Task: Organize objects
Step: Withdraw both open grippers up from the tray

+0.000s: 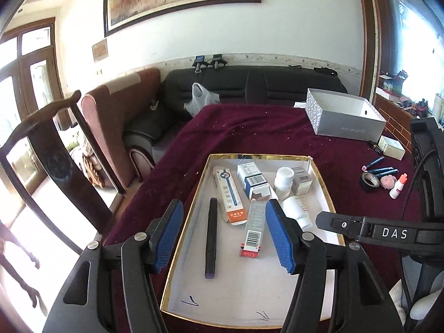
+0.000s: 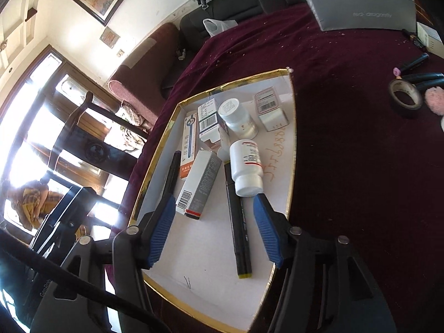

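- A shallow white tray (image 1: 327, 191) with a gold rim lies on the desk, which is covered by a dark red cloth (image 1: 249, 127); the sorted things lie inside it.
- At its far end are a long orange-and-white carton (image 1: 229, 194), a blue-and-white carton (image 1: 251, 179), a white bottle (image 1: 283, 181) and a small grey box (image 1: 301, 181).
- Nearer lie a silver barcoded carton (image 2: 198, 187), a second white bottle (image 2: 247, 168) on its side, and two black markers (image 2: 238, 227), one along the left wall, one in the middle.
- The left hand-held gripper (image 1: 224, 238) hovers above the tray, jaws parted and empty, the left marker and silver carton showing between them.
- The right hand-held gripper (image 2: 215, 230) hovers likewise, jaws parted, gripping nothing; the middle marker lies below.
- Outside the tray, to the right on the cloth: a tape roll (image 2: 405, 97), dark pens (image 1: 381, 170), a pink puff (image 1: 387, 181) and a small dropper bottle (image 1: 398, 187).
- A grey open box (image 1: 347, 122) stands at the far corner; beyond it, a dark sofa (image 1: 249, 86).
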Motion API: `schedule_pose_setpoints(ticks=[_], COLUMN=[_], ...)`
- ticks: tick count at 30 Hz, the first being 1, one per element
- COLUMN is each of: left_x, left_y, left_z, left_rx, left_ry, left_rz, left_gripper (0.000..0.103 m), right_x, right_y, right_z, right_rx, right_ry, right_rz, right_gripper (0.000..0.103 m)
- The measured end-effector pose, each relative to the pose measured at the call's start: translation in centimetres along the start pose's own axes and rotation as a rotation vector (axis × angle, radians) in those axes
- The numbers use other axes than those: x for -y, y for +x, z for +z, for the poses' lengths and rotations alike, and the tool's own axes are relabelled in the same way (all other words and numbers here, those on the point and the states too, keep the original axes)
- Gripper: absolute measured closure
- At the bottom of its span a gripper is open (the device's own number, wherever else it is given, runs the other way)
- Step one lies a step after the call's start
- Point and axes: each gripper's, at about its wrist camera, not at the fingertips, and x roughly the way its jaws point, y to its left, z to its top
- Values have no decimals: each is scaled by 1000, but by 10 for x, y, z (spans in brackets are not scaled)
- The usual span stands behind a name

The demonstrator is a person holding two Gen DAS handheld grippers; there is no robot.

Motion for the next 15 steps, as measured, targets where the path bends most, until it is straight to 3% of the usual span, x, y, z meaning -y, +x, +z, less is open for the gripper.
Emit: schedule_pose_setpoints(ticks=[15], left_x=[32], left_y=[-34], left_z=[-4], left_rx=[26], left_ry=[52], left_rz=[-2], left_gripper=[46], right_x=[28], right_y=[-52], right_z=[-21], right_rx=[93], right_ry=[67], right_rz=[31], right_gripper=[34])
